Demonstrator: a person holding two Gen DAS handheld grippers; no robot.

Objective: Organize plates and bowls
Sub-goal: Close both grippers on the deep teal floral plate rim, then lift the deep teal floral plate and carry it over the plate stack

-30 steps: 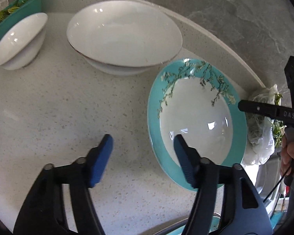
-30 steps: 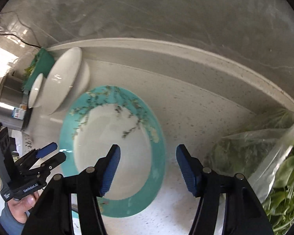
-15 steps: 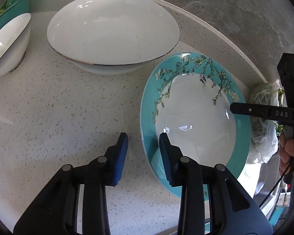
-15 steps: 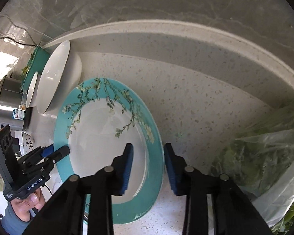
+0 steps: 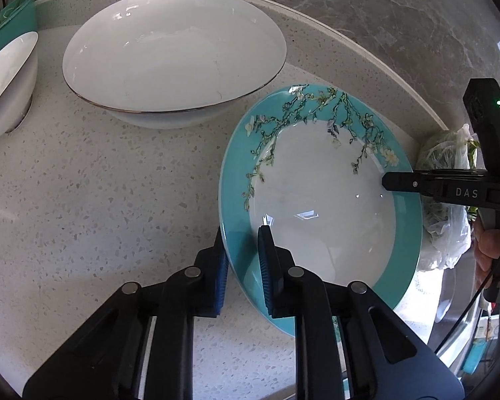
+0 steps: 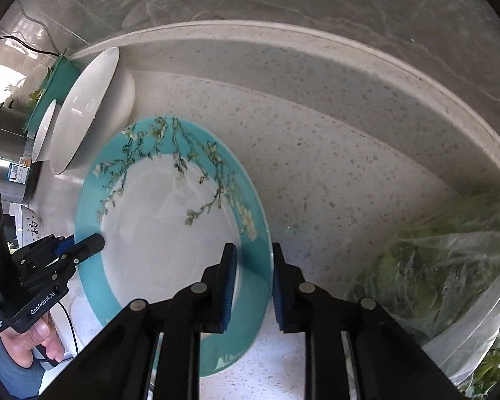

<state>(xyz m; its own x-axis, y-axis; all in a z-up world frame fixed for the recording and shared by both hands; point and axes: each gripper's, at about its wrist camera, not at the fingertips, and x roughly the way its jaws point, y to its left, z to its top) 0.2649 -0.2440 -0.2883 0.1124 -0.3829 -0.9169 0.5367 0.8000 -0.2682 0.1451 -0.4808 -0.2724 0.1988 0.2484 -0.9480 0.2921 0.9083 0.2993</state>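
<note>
The left hand-held gripper (image 5: 241,263) has just been closing and is pinched on the near rim of the blue plate (image 5: 320,206). The right hand-held gripper (image 6: 251,283) has been closing too and is pinched on the opposite rim. The plate is seen on the desk (image 5: 100,193). A big white bowl (image 5: 173,53) is just behind it.

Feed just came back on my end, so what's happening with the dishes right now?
A person has both grippers on the teal-rimmed plate: the left gripper and right gripper each straddle opposite rims, their jaws having just been closing on it. The plate sits on the speckled counter, beside a large white bowl.
</note>
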